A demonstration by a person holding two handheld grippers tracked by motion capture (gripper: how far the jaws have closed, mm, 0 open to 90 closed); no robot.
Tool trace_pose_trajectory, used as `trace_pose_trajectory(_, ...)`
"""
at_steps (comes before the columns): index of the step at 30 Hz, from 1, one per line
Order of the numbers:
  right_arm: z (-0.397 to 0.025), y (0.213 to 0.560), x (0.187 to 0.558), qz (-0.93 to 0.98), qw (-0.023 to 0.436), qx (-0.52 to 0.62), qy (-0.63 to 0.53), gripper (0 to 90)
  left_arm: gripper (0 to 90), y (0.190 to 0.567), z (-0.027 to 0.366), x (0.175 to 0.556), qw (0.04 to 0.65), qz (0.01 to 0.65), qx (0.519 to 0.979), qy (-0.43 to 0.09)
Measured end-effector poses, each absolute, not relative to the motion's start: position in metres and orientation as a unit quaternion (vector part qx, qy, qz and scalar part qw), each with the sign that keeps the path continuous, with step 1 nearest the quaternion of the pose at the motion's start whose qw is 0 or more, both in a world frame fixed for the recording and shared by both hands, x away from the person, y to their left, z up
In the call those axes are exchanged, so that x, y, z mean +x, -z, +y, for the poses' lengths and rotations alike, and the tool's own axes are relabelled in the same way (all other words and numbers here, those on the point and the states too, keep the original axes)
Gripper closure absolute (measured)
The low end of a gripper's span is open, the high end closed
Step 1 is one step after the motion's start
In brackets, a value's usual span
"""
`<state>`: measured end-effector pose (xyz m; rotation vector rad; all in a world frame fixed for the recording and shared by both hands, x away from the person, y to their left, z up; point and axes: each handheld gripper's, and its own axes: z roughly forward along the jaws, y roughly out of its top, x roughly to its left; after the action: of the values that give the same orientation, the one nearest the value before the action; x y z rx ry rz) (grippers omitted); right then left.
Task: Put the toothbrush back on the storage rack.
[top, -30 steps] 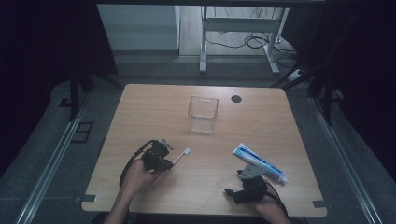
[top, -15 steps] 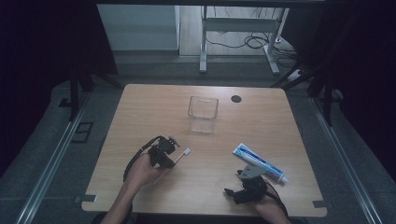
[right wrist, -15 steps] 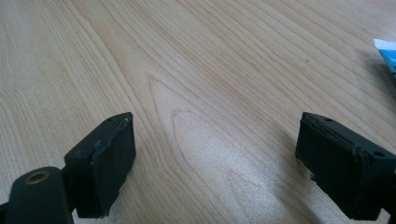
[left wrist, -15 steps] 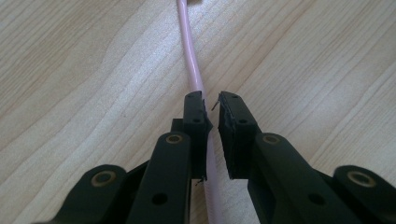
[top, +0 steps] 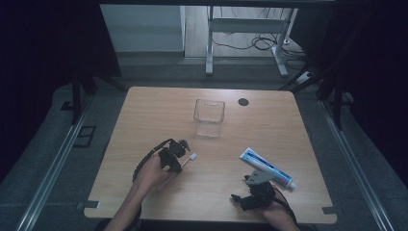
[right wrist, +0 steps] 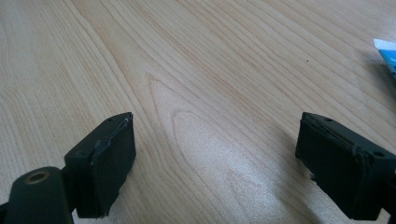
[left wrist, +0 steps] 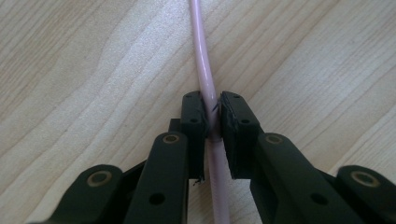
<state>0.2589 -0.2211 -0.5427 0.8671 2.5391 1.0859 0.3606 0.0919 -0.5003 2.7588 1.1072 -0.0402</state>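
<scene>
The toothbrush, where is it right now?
In the high view the toothbrush sits at the table's near left, clamped by its pink handle in the left gripper, its white head pointing right, short of the clear container.

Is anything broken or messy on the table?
Nothing spilled or broken. The toothbrush is pinched neatly between the left gripper's jaws, the toothpaste tube lies flat, and the clear cup stands upright. Only the right gripper's black pads look a little frayed at the edges.
</scene>
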Motion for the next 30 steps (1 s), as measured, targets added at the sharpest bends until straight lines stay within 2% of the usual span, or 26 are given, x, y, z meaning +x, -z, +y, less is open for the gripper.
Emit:
trace_pose_trajectory(14,-0.221,0.543,0.259,0.871,0.124,0.297,-0.372,11.8,83.8,0.5,0.084,0.368,0.051,0.37,0.927,0.02)
trace_pose_trajectory(30,-0.221,0.543,0.259,0.871,0.124,0.297,-0.372,11.8,84.1,0.489,0.091,0.37,0.096,0.357,0.929,0.029)
